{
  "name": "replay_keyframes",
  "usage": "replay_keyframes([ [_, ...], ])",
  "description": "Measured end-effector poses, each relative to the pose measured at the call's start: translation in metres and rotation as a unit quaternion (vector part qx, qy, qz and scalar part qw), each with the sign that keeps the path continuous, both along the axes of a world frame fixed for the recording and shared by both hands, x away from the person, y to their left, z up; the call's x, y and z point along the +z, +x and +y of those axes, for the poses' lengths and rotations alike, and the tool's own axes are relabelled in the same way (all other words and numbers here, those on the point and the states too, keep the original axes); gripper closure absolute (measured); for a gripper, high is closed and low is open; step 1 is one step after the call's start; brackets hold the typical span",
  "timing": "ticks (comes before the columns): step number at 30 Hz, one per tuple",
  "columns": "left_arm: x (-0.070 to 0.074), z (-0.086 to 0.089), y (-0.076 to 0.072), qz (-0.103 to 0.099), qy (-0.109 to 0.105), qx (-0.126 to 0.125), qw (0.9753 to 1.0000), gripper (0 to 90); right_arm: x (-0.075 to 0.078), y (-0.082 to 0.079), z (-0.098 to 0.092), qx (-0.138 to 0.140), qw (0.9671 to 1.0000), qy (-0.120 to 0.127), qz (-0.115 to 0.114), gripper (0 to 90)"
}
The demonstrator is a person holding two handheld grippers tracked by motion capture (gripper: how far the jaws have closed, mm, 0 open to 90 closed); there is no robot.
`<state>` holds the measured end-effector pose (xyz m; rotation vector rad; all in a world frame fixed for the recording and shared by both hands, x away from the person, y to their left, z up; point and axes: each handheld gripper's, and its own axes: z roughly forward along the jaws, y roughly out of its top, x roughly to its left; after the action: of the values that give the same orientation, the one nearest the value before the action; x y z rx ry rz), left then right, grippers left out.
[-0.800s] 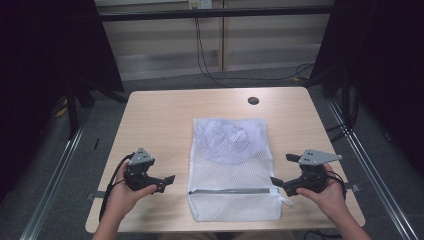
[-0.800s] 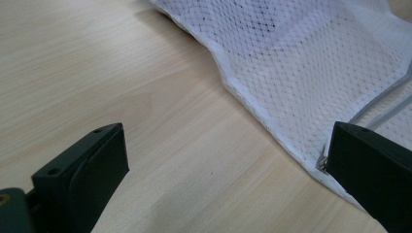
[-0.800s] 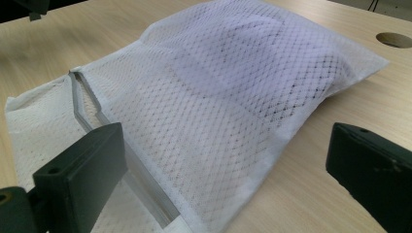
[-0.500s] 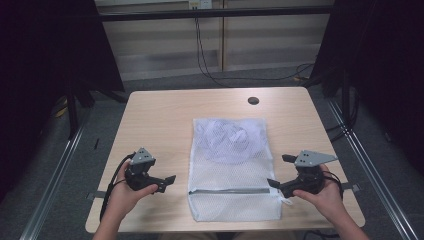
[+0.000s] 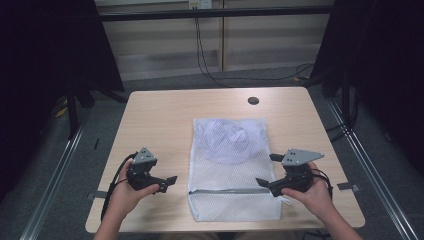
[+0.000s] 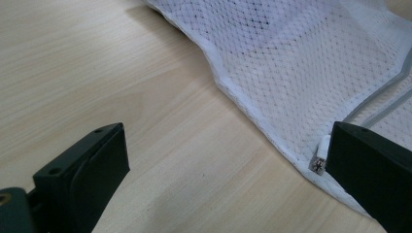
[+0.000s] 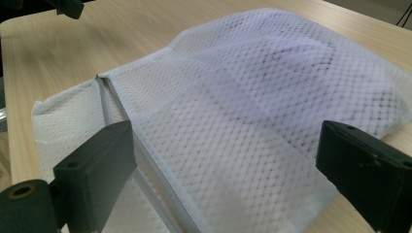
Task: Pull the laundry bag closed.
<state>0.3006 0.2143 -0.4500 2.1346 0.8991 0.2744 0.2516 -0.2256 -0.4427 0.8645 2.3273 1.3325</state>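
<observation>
Right now the mesh laundry bag (image 5: 232,170) lies flat mid-table w/ its zipper (image 5: 231,190) near the person, and the left gripper (image 5: 169,180) and right gripper (image 5: 266,170), both jaws wide, flank it, prob. to grab each zipper end.

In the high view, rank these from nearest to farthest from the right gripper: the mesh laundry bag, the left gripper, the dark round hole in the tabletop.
1. Mesh laundry bag: just left of the right gripper, at its jaws.
2. Dark round hole: toward the table's far edge, beyond the bag.
3. Left gripper: across the bag, on the table's left side.
</observation>
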Motion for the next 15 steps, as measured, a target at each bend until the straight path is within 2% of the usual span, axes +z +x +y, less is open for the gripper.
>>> replay_keyframes([
  [5, 0.000, 0.001, 0.000, 0.000, -0.001, 0.001, 1.0000, 1.4, 0.001, 0.003, 0.011, 0.010, 0.9999, -0.003, 0.008, 8.2],
  [11, -0.002, 0.001, -0.001, 0.000, 0.013, -0.007, 0.9999, 1.4, 0.002, 0.007, 0.030, 0.021, 0.9997, 0.000, 0.010, 11.4],
  [12, -0.002, 0.001, -0.001, -0.001, 0.013, -0.006, 0.9999, 1.5, 0.002, 0.009, 0.039, 0.031, 0.9994, 0.000, 0.013, 11.4],
  [15, -0.002, 0.001, -0.002, -0.001, 0.011, -0.005, 0.9999, 1.5, 0.001, 0.010, 0.046, 0.039, 0.9991, -0.003, 0.017, 11.4],
])
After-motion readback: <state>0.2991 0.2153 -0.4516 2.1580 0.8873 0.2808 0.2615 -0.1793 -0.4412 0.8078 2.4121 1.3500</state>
